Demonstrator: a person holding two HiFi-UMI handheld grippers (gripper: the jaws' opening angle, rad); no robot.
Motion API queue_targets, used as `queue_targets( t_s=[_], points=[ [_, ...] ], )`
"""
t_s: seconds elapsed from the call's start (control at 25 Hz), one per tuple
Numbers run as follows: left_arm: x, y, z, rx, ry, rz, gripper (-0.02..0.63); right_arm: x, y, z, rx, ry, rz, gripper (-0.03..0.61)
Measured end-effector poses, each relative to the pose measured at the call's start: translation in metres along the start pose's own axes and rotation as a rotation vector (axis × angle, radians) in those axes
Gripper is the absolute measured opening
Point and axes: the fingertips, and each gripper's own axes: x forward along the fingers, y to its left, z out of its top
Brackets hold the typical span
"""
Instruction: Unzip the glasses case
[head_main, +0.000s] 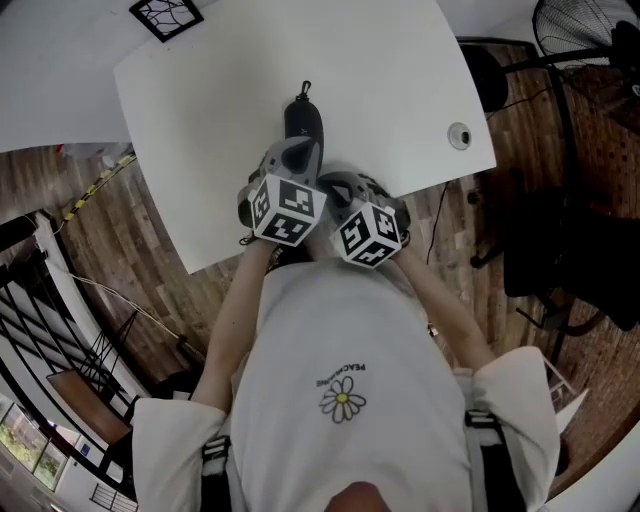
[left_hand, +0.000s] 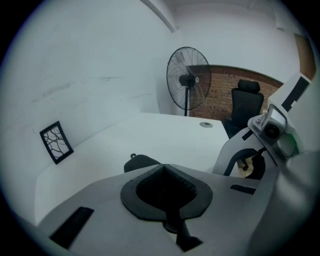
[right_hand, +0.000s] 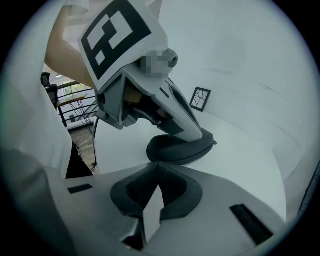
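Can't see much of the glasses case (head_main: 303, 117) from above. The left hand-held gripper (head_main: 298, 150) sits right over its near half, so only the far end and the little pull loop (head_main: 306, 86) poke out. In the left gripper view it's just a dark hump behind the grey body. Zip open or closed? Too small to tell in any view. The counter (head_main: 380, 100) runs off the top edge on its far side, and the fan (head_main: 590, 25) at far right is cropped too.
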Motion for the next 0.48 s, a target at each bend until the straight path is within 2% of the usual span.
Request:
queue_targets(
  t_s=[0.2,0.48],
  points=[
    [0.006,0.000,0.000,-0.041,-0.003,-0.009,0.014,0.002,-0.011,-0.005,-0.057,0.026,-0.005,0.006],
    [0.005,0.000,0.001,-0.069,-0.006,-0.004,0.014,0.009,-0.056,-0.005,-0.123,0.028,-0.043,0.006]
  ],
)
